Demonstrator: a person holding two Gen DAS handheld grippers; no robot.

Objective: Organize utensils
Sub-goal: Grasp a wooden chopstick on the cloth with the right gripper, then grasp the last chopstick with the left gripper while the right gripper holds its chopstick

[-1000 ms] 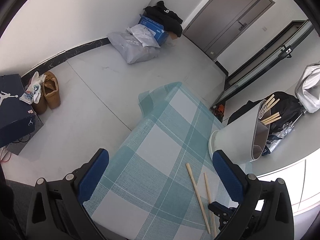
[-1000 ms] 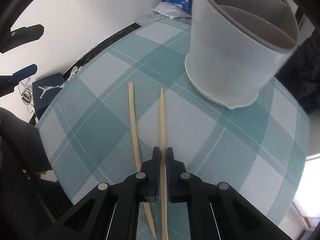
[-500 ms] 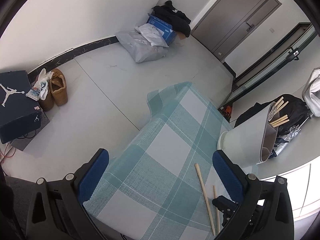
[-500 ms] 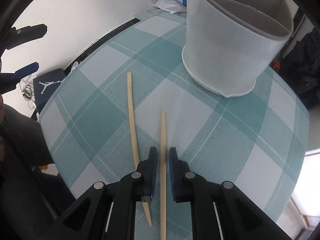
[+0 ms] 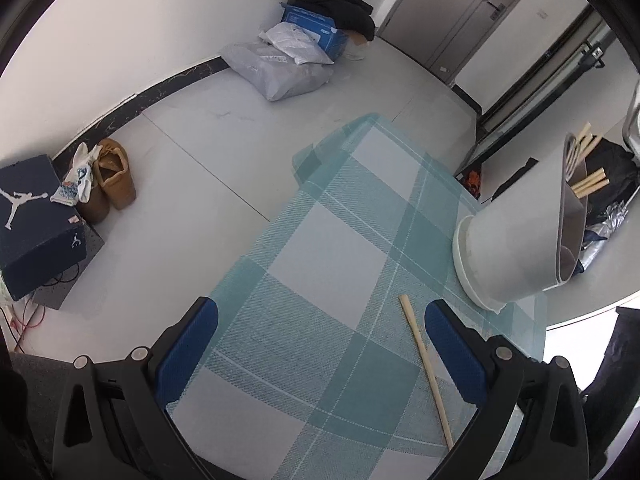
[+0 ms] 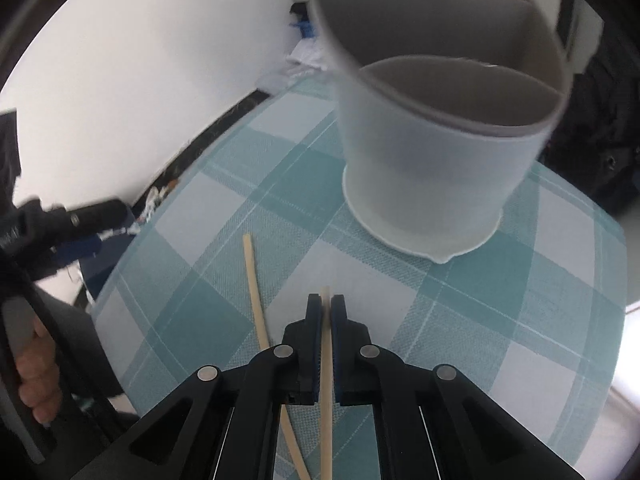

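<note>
Now the right gripper has its jaws pinched tight on one wooden chopstick, whose tip pokes out just past the pads toward twelve o'clock; the jaws have just been closing on it, and the stick appears lifted clear of the checked tablecloth. A second chopstick lies flat on the cloth at about ten o'clock from the held one, its lower end passing under the gripper body. The white divided holder stands at one o'clock, near but apart, with more chopsticks already upright in a far compartment. In the left wrist view the left gripper hangs over the cloth with its jaws wide and nothing between them, the loose chopstick just beside its right-hand pad. The step in hand looks like the carry: one stick picked up, not yet delivered. The next move probably calls for raising the stick above the holder's rim, tipping it toward vertical, and releasing it into the compartment that holds the other chopsticks without knocking the holder.
</note>
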